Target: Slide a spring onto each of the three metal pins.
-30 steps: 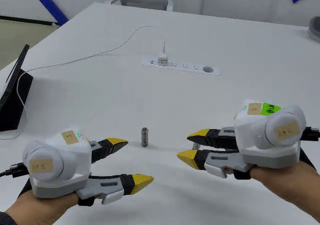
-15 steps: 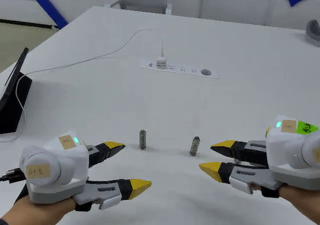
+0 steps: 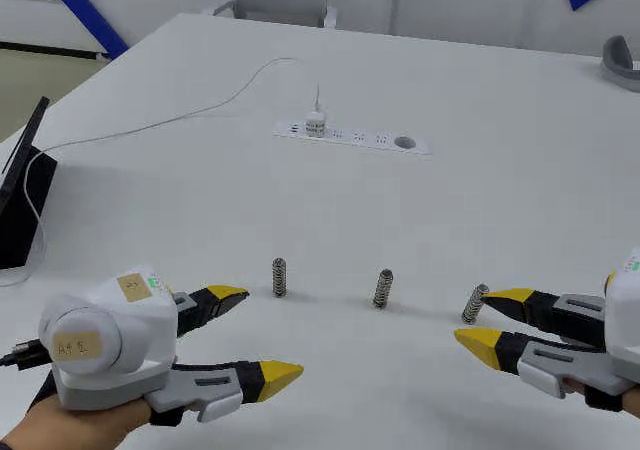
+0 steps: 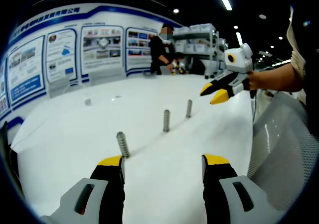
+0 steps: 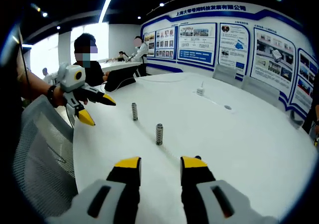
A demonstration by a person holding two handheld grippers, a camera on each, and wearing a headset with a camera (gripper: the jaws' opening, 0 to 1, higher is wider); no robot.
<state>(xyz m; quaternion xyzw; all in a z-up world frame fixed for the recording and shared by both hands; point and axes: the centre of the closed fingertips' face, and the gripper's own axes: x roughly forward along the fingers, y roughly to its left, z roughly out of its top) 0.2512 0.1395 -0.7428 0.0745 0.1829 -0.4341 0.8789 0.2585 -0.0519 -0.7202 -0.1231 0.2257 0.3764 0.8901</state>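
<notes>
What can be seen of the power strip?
The power strip is a long, flat white bar that looks like plastic, lying flat on the far part of the white table. It has a row of small sockets and a round grey feature at its right end. A small white adapter stands plugged in near its left end, and a thin white cable runs left from there.

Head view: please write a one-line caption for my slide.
Three upright springs in a row on a white table, left gripper and right gripper open.
</notes>
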